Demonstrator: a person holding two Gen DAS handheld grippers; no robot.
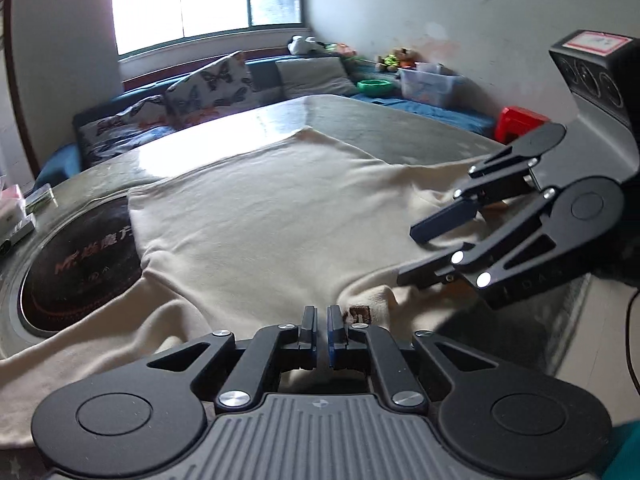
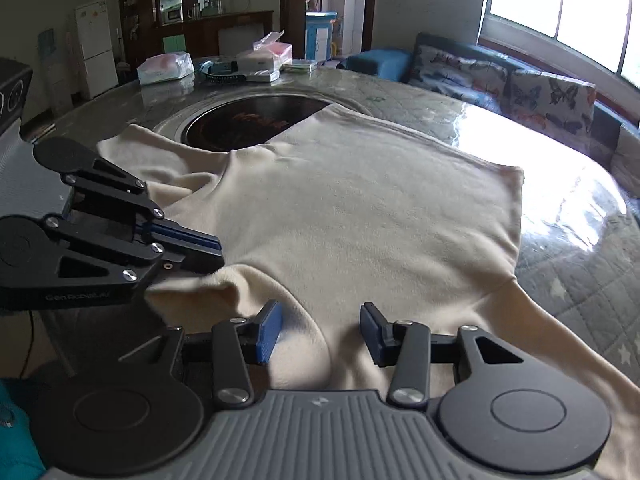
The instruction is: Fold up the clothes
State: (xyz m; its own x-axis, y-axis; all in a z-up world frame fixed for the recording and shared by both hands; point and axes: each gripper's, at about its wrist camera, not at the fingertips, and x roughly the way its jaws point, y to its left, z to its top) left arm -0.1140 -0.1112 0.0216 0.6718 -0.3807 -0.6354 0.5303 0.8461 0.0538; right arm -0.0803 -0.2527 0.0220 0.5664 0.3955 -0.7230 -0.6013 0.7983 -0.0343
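Tabletop (image 2: 400, 92) bears cream garment (image 2: 360, 208); left fingers (image 2: 200, 246) pinch its edge.

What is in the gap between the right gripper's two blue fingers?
Only the cream fleece sweater. In the right wrist view, the open right gripper has a soft fold of it bulging between its fingers.

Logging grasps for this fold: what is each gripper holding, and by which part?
The left gripper is shut on the cream shirt at its near neckline edge. The right gripper is open, holding nothing.
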